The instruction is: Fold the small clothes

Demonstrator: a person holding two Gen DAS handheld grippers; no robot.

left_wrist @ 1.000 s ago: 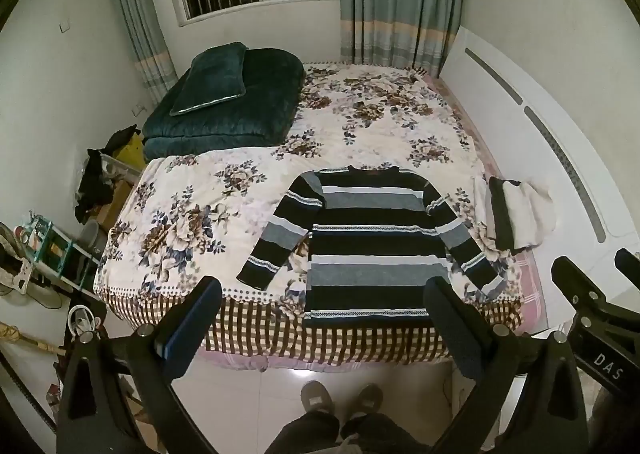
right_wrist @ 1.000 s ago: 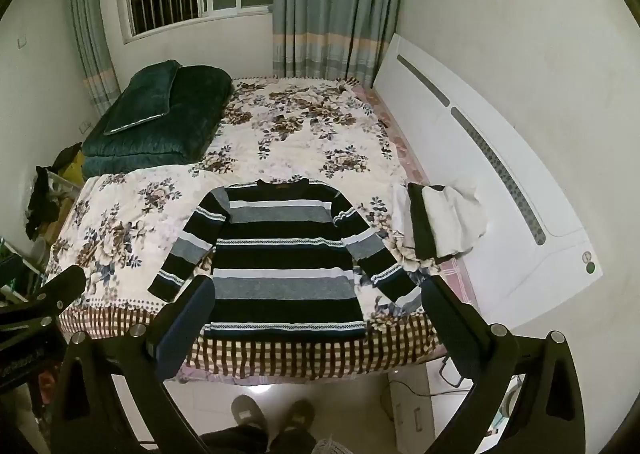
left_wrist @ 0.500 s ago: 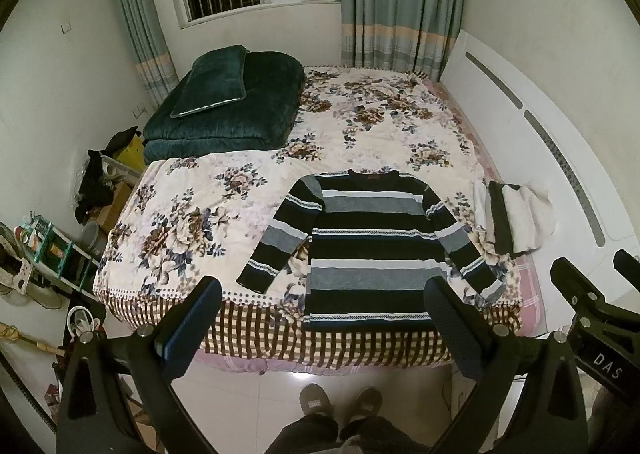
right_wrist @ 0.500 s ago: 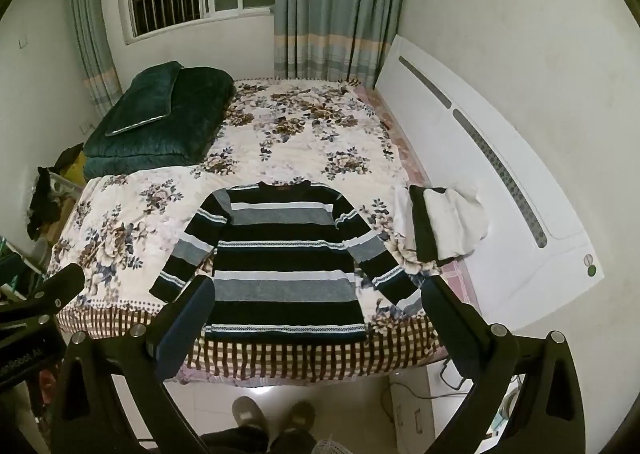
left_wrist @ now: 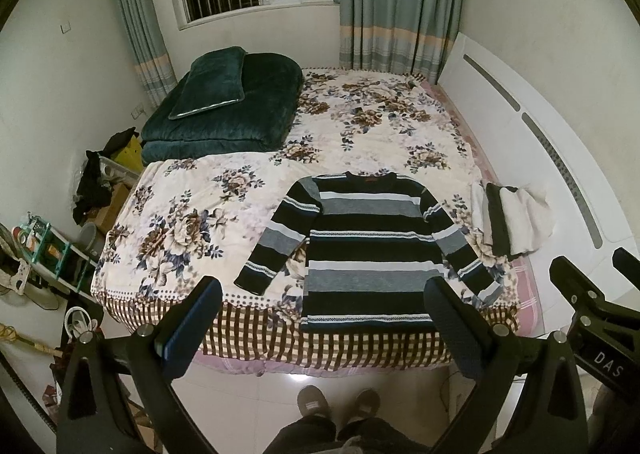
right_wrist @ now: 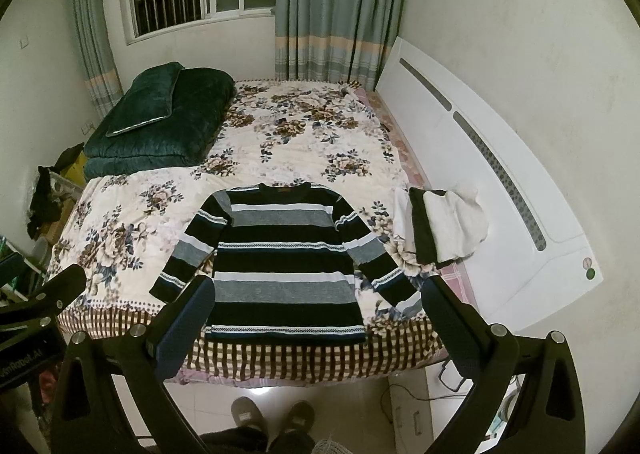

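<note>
A black, grey and white striped sweater (left_wrist: 368,254) (right_wrist: 284,258) lies flat near the foot edge of the bed, collar away from me, both sleeves spread outward. My left gripper (left_wrist: 320,314) is held high above the bed's edge, open and empty, with the sweater's hem showing between its fingers. My right gripper (right_wrist: 316,314) hovers likewise above the hem, open and empty. The right gripper's body (left_wrist: 592,310) shows at the right edge of the left wrist view. The left gripper's body (right_wrist: 36,314) shows at the left edge of the right wrist view.
The bed (left_wrist: 224,190) has a floral cover with a checked border. A folded black and white garment (left_wrist: 512,214) (right_wrist: 444,226) lies right of the sweater. Dark green folded bedding (left_wrist: 224,114) sits at the back left. A white headboard (right_wrist: 480,158) runs along the right. The person's feet (left_wrist: 340,406) stand on the tiled floor.
Both views have shifted slightly; the sweater and bed sit a touch lower and nearer in frame. The sweater has not moved and both grippers stay open.
</note>
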